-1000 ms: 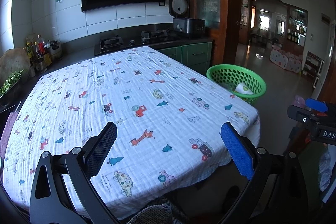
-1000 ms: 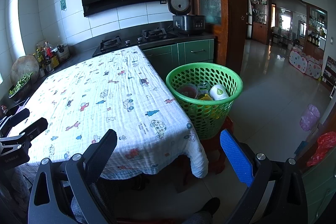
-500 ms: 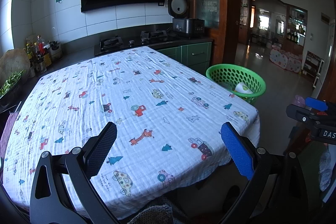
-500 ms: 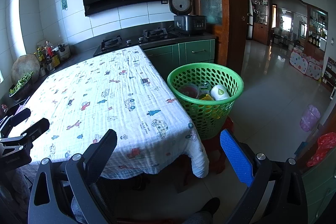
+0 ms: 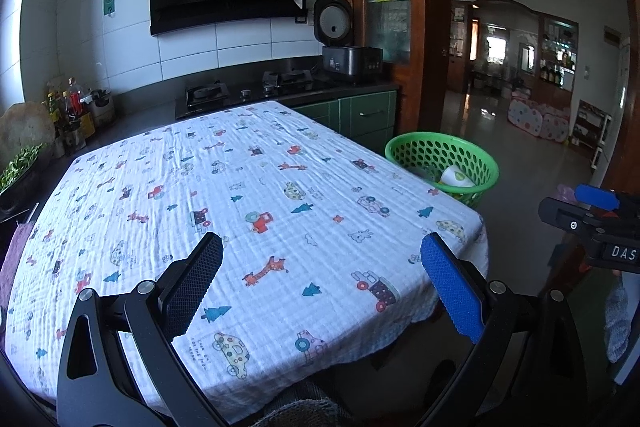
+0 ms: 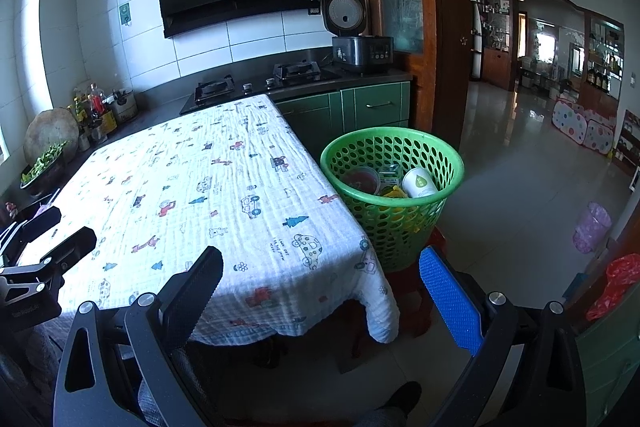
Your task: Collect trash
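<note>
A green perforated basket (image 6: 434,157) stands on a red stool beside the table's right edge; it also shows in the left wrist view (image 5: 472,157). It holds a white paper cup (image 6: 418,183), a clear lidded tub (image 6: 362,181) and yellow wrappers. My left gripper (image 5: 322,279) is open and empty above the near edge of the table. My right gripper (image 6: 320,291) is open and empty, off the table's near right corner, short of the basket. The table (image 5: 240,187) wears a white cartoon-print cloth.
A counter with a gas hob (image 6: 256,87), a rice cooker (image 6: 352,35) and bottles (image 6: 92,107) runs behind the table. A wooden cabinet (image 6: 404,7) stands right of it. A pink bag (image 6: 592,227) and a red bag (image 6: 616,283) lie on the tiled floor at right.
Both grippers have stayed open and nearly still. The views shift only very slightly.
</note>
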`<act>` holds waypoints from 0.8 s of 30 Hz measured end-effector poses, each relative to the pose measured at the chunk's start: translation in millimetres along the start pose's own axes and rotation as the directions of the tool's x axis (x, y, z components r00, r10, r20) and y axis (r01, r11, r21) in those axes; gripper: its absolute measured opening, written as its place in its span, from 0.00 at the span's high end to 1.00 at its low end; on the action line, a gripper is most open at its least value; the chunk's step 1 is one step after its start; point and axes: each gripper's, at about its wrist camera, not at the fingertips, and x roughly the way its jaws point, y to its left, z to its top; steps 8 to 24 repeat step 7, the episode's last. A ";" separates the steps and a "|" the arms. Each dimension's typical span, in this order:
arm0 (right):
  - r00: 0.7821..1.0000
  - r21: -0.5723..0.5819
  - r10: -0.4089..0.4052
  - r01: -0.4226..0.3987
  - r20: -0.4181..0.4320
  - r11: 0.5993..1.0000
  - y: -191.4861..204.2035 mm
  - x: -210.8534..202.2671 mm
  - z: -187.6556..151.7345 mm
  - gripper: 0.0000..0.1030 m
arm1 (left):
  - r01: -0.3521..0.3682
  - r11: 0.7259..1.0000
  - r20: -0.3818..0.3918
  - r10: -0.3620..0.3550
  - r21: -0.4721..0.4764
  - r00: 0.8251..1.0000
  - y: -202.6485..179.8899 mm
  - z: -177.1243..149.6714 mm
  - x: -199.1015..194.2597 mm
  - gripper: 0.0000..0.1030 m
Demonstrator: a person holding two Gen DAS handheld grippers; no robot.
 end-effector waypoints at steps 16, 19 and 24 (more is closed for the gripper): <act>1.000 0.005 -0.001 0.001 0.014 1.000 -1.2 -1.4 -0.3 0.07 | -0.008 1.000 0.007 0.008 -0.004 1.000 1.2 0.4 0.0 0.05; 1.000 0.005 -0.001 0.001 0.014 1.000 -1.2 -1.4 -0.3 0.07 | -0.008 1.000 0.007 0.008 -0.004 1.000 1.2 0.4 0.0 0.05; 1.000 0.005 -0.001 0.001 0.014 1.000 -1.2 -1.4 -0.3 0.07 | -0.008 1.000 0.007 0.008 -0.004 1.000 1.2 0.4 0.0 0.05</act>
